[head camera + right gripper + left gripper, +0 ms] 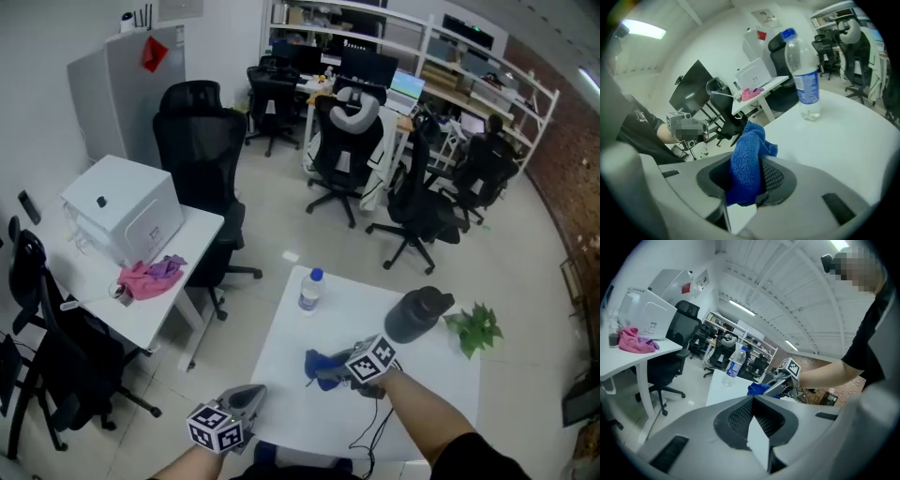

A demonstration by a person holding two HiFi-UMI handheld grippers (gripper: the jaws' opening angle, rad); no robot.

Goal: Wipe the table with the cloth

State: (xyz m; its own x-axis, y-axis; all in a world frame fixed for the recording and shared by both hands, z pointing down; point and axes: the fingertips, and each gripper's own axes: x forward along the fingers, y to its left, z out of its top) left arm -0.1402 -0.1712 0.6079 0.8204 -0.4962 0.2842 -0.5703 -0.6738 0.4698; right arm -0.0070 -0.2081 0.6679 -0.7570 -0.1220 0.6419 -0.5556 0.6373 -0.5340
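Observation:
A blue cloth (321,362) sits bunched on the white table (300,412) near its middle, and my right gripper (325,372) is shut on it. In the right gripper view the cloth (745,154) fills the gap between the jaws of that gripper (749,165) and sticks up past them. My left gripper (249,397) hangs at the table's near left corner, shut, with nothing in it. Seen from the left gripper (753,400), the cloth (758,389) and the right gripper (777,386) lie ahead over the tabletop (719,390).
A water bottle (310,289) stands at the table's far left, with a dark flask (417,314) and a green plant (475,328) at the far right. A black cable (370,431) lies near the front edge. A side desk (141,314) to the left holds a white box (122,208) and a pink cloth (150,277). Office chairs (202,141) stand beyond.

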